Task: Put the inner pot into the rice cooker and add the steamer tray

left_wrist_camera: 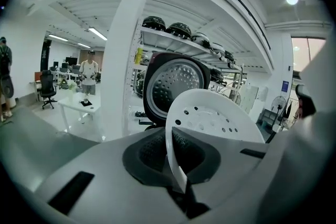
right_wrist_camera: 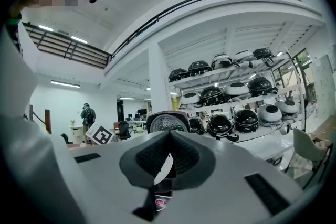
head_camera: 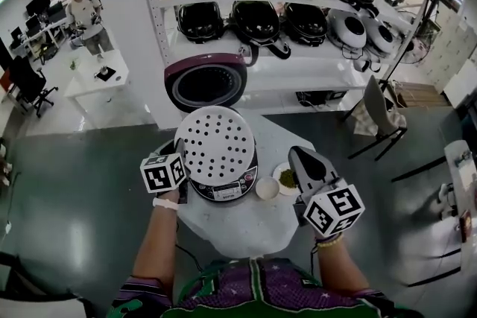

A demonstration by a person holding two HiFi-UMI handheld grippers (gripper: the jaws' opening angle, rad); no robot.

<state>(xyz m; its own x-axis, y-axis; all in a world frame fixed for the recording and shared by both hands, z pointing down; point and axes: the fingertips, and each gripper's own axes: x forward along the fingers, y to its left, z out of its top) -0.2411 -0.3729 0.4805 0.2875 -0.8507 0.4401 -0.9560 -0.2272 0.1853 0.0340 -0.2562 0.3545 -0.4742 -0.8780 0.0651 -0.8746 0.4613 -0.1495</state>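
Hovering over the white table (head_camera: 246, 229) near stocked shelves (head_camera: 298, 62), left tongs (left_wrist_camera: 177, 178) clamp the steamer tray (head_camera: 215, 145); right tongs (right_wrist_camera: 163, 164) closed.

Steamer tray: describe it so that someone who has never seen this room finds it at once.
Find the round white table, where a rice cooker with a raised maroon lid stands. Over its body is the wide white plastic steamer tray, its rim pinched in the left gripper. Unlike the small white bowl and green-filled dish beside it, it is dotted with holes.
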